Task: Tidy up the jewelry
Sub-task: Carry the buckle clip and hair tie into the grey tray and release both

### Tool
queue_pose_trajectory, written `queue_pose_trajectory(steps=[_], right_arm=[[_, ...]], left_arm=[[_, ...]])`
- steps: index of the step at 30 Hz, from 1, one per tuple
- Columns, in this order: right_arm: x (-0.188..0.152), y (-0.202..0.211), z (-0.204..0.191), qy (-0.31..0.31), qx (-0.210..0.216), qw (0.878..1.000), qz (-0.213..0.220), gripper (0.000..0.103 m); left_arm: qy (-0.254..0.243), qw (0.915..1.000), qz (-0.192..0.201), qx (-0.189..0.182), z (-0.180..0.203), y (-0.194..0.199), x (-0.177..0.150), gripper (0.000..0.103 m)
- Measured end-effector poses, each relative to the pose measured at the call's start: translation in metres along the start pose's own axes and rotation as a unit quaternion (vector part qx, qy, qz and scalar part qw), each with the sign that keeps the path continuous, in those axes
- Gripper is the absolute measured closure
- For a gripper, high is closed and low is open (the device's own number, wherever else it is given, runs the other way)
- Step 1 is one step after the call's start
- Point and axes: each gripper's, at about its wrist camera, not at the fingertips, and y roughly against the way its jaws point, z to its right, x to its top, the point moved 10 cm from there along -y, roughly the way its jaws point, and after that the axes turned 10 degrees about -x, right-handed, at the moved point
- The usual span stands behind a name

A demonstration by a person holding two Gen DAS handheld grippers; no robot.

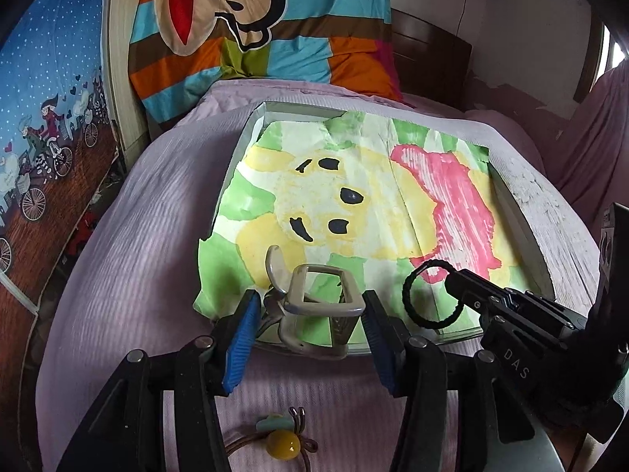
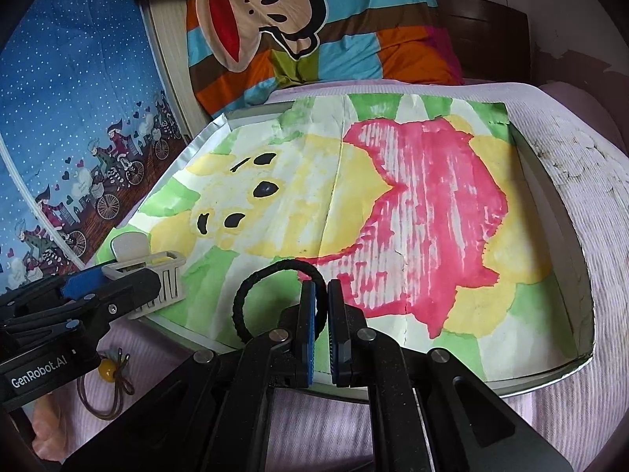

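Lilac ribbed bedding (image 1: 129, 244) covers a bed, with one striped pillow (image 1: 275, 31) bearing a cartoon monkey face at its head. On the bedding lies one shallow, pale-rimmed tray (image 2: 566, 212) lined with crinkled paper (image 2: 393, 196) painted in yellow, green and pink. The left gripper (image 1: 310, 306) has its blue-padded jaws set wide around one beige plastic claw hair clip (image 1: 314, 303), rectangular with toothed sides, at the tray's near edge; the pads seem to touch it. The right gripper (image 2: 320, 314) has its jaws nearly closed, pinching one black braided hair tie (image 2: 251, 287), a round loop, above the paper. One brown elastic hair tie (image 1: 281, 442) with a glossy yellow bead lies on the bedding outside the tray.
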Motion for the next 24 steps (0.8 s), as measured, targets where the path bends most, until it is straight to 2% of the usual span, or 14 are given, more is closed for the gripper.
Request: queue_pose_trajectory(steps=[1, 4, 6, 10, 12, 14, 16, 18, 19, 24], right_arm=[[-0.001, 0.001, 0.001, 0.003, 0.001, 1.0, 0.003, 0.095], [-0.004, 0.011, 0.003, 0.005, 0.004, 1.0, 0.022, 0.083], [-0.006, 0.021, 0.006, 0.006, 0.005, 0.999, 0.043, 0.069], [-0.009, 0.047, 0.013, 0.003, 0.012, 0.996, 0.085, 0.063], [-0.012, 0.062, 0.019, -0.002, 0.01, 0.994, 0.108, 0.051], [-0.015, 0.076, 0.024, -0.007, 0.014, 0.992, 0.129, 0.045], [-0.019, 0.09, 0.029, -0.01, 0.014, 0.989, 0.147, 0.037], [-0.022, 0.103, 0.032, -0.01, 0.013, 0.986, 0.165, 0.023], [-0.024, 0.109, 0.033, -0.011, 0.013, 0.985, 0.173, 0.021], [-0.035, 0.139, 0.042, -0.009, 0.013, 0.978, 0.208, 0.002]], left_arm=[[-0.002, 1.0, 0.008, -0.002, 0.0, 0.003, 0.0, 0.043], [-0.011, 0.9995, 0.031, 0.0, 0.002, 0.014, -0.001, 0.033], [-0.016, 0.9989, 0.045, -0.001, 0.004, 0.022, -0.003, 0.031], [-0.021, 0.9972, 0.071, 0.008, 0.002, 0.039, -0.011, 0.026], [-0.017, 0.9961, 0.086, 0.005, 0.0, 0.047, -0.016, 0.023], [-0.012, 0.9949, 0.1, 0.005, -0.002, 0.056, -0.021, 0.02], [-0.012, 0.9935, 0.113, 0.007, -0.003, 0.063, -0.025, 0.011], [-0.016, 0.9917, 0.127, 0.01, -0.002, 0.072, -0.029, 0.005], [-0.018, 0.9906, 0.135, 0.011, -0.002, 0.077, -0.031, 0.003], [-0.029, 0.9864, 0.162, 0.01, 0.003, 0.097, -0.045, 0.0]])
